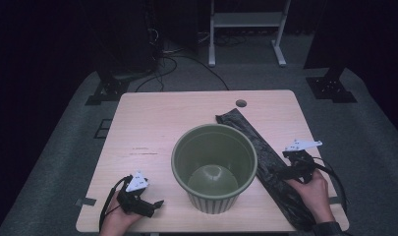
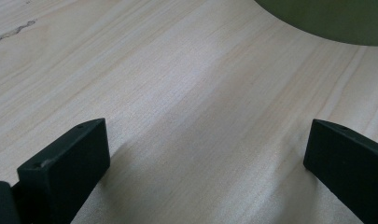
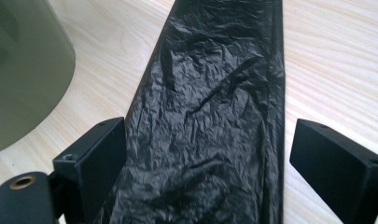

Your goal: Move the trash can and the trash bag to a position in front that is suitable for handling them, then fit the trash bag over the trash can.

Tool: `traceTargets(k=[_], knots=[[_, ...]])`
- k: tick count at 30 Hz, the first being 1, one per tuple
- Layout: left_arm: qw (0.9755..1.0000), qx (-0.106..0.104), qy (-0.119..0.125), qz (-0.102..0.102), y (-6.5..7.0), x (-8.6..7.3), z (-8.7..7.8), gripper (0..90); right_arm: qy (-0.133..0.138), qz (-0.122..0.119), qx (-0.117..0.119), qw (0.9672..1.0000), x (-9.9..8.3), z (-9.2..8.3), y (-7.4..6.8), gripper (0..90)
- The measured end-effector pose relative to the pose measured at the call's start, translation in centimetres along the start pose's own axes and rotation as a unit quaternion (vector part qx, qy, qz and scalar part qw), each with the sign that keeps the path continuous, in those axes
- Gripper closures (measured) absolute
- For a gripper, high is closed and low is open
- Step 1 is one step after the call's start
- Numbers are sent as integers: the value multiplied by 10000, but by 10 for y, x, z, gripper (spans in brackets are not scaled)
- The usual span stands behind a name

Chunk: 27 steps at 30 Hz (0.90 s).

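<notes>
In the high view a light wooden table (image 1: 152,128) fills the middle of the frame, and a green ribbed bin (image 1: 214,166) stands upright on it, slightly below centre, its inside bare. A folded black plastic bag (image 1: 265,162) lies flat as a long strip just right of the bin, running from the upper middle of the tabletop down to its lower right edge.

The right gripper (image 1: 285,173) sits at the lower right, held by a hand, over the lower part of the bag. In the right gripper view its jaws stand wide apart, one on each side of the crinkled strip (image 3: 214,112), with the pads not pressing on it; the bin's green wall (image 3: 23,70) shows at the upper left.

The left gripper (image 1: 157,204) rests at the lower left, pointing toward the bin. In the left gripper view its jaws are spread apart over bare wood (image 2: 177,93), nothing between them, and the bin's base (image 2: 326,18) curves across the upper right corner.
</notes>
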<state>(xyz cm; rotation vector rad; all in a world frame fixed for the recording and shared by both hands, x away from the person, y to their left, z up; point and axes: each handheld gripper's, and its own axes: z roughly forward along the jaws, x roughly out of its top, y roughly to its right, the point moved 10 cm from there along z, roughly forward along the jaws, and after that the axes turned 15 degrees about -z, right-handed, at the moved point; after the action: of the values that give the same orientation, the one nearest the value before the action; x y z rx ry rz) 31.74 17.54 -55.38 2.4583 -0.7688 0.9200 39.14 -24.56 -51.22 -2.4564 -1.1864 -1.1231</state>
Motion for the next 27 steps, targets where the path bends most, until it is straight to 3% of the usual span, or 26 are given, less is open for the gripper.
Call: traceTargets(k=[7, 16, 24, 27], knots=[[10000, 1, 2, -4, 0, 0, 0, 0, -1, 134, 161, 9998, 5, 16, 0, 95], [10000, 22, 6, -22, 0, 0, 0, 0, -213, 176, 252, 9993, 1, 36, 0, 94], [10000, 33, 8, -32, 0, 0, 0, 0, -428, 102, 285, 9986, -5, 46, -4, 94], [10000, 32, 8, -33, 0, 0, 0, 0, -532, 4, 197, 9984, -7, 48, -4, 95]])
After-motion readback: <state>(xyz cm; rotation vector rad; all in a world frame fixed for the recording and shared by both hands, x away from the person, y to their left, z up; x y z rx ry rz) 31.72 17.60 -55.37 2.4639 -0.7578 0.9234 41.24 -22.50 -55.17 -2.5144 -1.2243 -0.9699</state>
